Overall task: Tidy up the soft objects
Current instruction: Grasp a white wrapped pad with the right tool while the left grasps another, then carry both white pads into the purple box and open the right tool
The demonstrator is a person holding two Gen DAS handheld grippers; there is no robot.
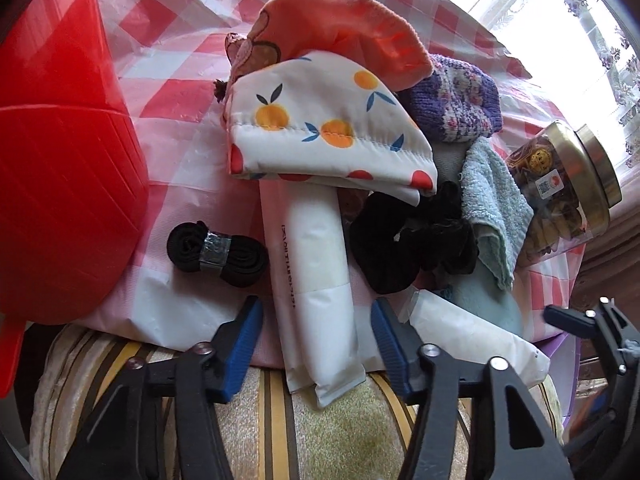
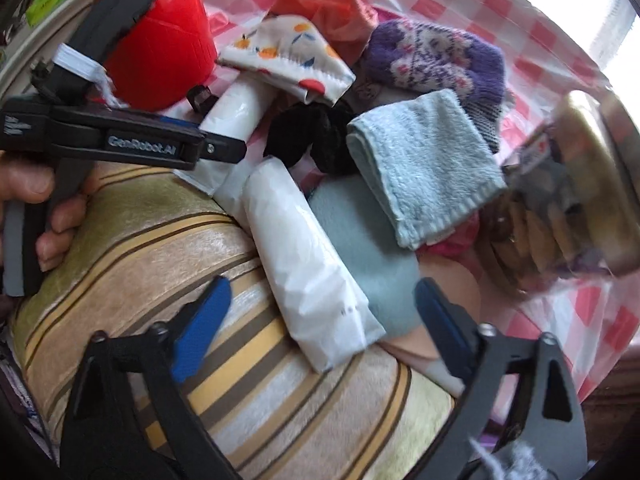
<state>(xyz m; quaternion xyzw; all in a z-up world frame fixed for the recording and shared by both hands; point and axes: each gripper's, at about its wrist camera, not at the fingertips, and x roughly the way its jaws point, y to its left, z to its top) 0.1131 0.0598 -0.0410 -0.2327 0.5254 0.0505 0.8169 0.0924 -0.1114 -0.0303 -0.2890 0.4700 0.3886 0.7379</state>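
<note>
Sorting barely begun, by my judgement. Soft pile sits unsorted on checked cloth [image 1: 168,80]: orange-print pouch [image 1: 320,120], purple knit [image 1: 460,108], blue towel [image 2: 420,168], black scrunchie [image 1: 412,240]. Red bin [image 1: 60,140] at 9 o'clock. Left gripper [image 1: 316,340] spread, straddling 1 white packet [image 1: 316,280], pads clear. Right gripper [image 2: 320,316] spread astride a 2nd packet [image 2: 308,256].

1. Striped beige cushion [image 2: 256,360] at 6 o'clock lies bare: open approach.
2. Tall red plastic bin [image 1: 60,160] walls off 9 o'clock.
3. Gold-lidded clear jar [image 1: 568,184] blocks 3 o'clock.
4. Heaped soft cloths, topped by an orange-print white pouch [image 1: 320,120], crowd 12 o'clock.
</note>
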